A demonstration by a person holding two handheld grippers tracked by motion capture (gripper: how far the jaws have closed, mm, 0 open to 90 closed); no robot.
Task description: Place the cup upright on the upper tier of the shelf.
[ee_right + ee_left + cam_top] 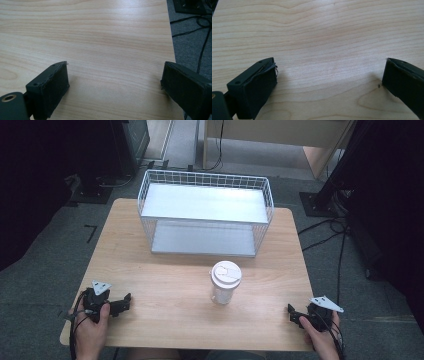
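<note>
Cup (pixel 226 282) w/ lid stands upright mid-table, untouched, near wire basket (pixel 206 213). Left gripper (pixel 121 303) & right gripper (pixel 294 314) rest at near corners, jaws apart, empty. Nothing begun yet, prob.

Light wooden table (pixel 165 270), grey carpet floor (pixel 45 265), black cables (pixel 330 227), dark stands

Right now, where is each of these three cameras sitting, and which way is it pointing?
High view: above the person's side, looking forward and down at the table, cup and wire basket; both hands hold the left gripper and right gripper.
Left gripper view: rides that gripper, looking along its spread fingers at bare wood.
Right gripper view: the same past its own fingers, toward the table's edge and floor cables.
All share the tabletop.
</note>
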